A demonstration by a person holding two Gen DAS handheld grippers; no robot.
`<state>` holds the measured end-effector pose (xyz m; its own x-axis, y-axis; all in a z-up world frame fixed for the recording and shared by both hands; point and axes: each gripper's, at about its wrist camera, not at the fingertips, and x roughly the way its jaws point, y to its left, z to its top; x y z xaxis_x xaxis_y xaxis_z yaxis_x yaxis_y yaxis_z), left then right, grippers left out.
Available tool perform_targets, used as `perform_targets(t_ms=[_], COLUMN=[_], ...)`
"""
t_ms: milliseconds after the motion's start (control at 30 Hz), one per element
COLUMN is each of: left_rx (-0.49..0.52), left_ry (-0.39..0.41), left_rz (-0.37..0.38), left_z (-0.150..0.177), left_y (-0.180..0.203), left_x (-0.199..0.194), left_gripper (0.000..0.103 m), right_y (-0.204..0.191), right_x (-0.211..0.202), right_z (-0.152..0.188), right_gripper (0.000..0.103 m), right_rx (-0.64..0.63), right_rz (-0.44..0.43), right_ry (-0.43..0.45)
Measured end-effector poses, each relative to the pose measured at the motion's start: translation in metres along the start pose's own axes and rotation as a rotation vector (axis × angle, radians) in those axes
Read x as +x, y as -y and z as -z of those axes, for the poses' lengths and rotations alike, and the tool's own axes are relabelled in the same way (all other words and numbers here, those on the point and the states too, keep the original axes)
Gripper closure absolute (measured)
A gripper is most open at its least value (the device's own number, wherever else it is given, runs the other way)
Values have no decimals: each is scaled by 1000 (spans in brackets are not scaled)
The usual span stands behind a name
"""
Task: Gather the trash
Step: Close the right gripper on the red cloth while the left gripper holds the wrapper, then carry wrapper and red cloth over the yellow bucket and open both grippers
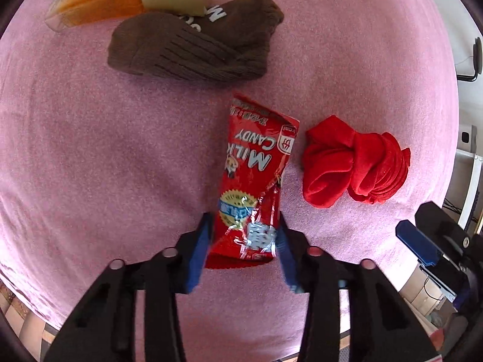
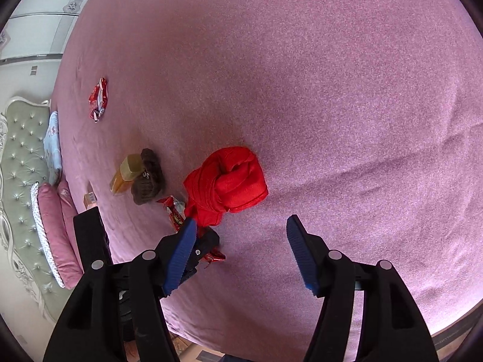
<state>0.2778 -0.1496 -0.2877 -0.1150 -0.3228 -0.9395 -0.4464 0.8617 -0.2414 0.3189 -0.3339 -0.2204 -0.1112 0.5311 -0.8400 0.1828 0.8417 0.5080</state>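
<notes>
Red candy wrapper point(image 1: 256, 178) on the pink bedspread point(image 1: 90, 150), lying just beside the red knotted cloth point(image 1: 353, 163), between this cloth and the brown sock point(image 1: 193, 45). Left gripper point(image 1: 244, 241) half closed, blue pads point(image 1: 200, 247) pressing both sides of the wrapper's near end. Right gripper point(image 2: 238, 253) wide apart and holding nothing, hovering near the red cloth. Amber bottle point(image 1: 99, 0) beyond the sock, touching it. Second red wrapper point(image 2: 99, 98) far from the cloth, near the bedspread edge.
</notes>
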Motion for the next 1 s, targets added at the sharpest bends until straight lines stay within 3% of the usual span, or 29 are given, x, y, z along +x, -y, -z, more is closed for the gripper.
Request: perform_targets(t_ms=[100, 300, 367, 433, 667, 1000], left_rx=[-8, -23, -21, -20, -35, 20], left_ry=[11, 16, 20, 25, 40, 38], left_rz=[22, 84, 99, 109, 128, 141], left_z=[0, 0, 2, 4, 19, 82], left_y=[-9, -28, -35, -40, -73, -98], left_x=[-6, -18, -24, -29, -43, -52], left_gripper=[65, 65, 65, 65, 65, 65], right_y=[-5, -3, -1, -2, -12, -4], right_x=[8, 34, 40, 39, 23, -1], right_z=[-8, -17, -17, -14, 7, 76], right_gripper=[32, 31, 38, 59, 66, 66], right_rx=[5, 98, 129, 144, 85, 40], right_rz=[21, 38, 19, -21, 0, 4], right_ry=[-2, -56, -73, -62, -3, 26])
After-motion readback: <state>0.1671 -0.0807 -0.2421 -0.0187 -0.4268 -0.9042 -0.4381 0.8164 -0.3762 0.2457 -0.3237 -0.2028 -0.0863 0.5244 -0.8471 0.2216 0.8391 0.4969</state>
